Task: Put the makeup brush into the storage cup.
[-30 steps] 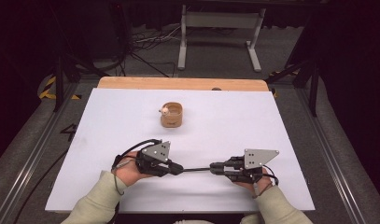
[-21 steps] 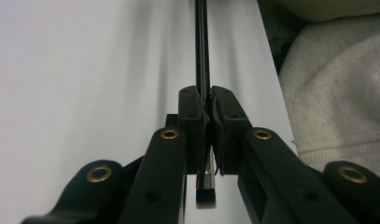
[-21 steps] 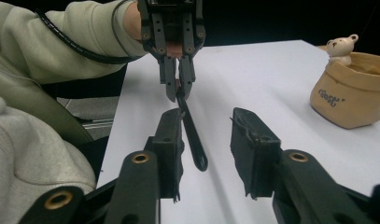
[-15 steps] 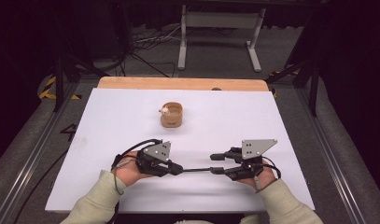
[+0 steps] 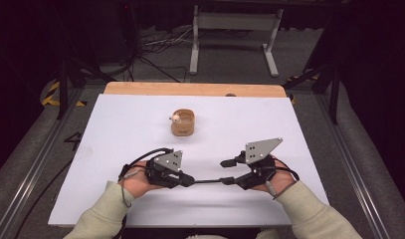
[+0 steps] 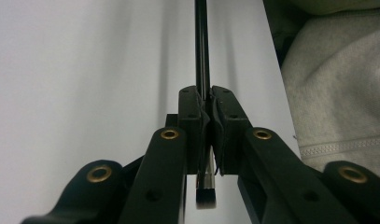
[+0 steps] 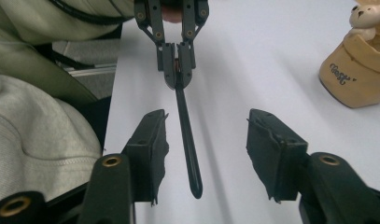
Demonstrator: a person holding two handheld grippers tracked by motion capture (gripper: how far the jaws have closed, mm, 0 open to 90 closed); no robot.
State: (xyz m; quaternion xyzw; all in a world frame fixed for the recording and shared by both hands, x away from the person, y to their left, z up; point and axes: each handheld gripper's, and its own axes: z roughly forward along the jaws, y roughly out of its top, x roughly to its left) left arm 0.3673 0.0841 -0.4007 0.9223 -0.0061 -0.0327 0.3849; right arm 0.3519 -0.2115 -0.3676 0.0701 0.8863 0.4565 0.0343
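Now, change: right tongs (image 5: 229,171) no longer closed on the black pen (image 5: 206,181) as half a second ago; jaws spread wide, tips either side of its free end without touching.
Meaning for the work: handover looks finished on the right side; pen carried by the left alone, probably bound for the holder next.
Left tongs (image 5: 186,180): clamped on one end of the pen, jaws pressed together around the shaft in the left gripper view (image 6: 202,70).
Pen's place: lower middle of the high view, level above the white table (image 5: 115,129), between the two tongs; in the right gripper view (image 7: 187,140), running from the far tongs (image 7: 178,77) down between the near open jaws.
Holder: small tan cup (image 5: 183,122) with a little figure on its rim, upper middle of the table, well apart from the pen.
Hand pose: both forearms entering from the bottom edge, tongs pointed at each other; right hand (image 5: 262,174) tilted, grey plate raised.
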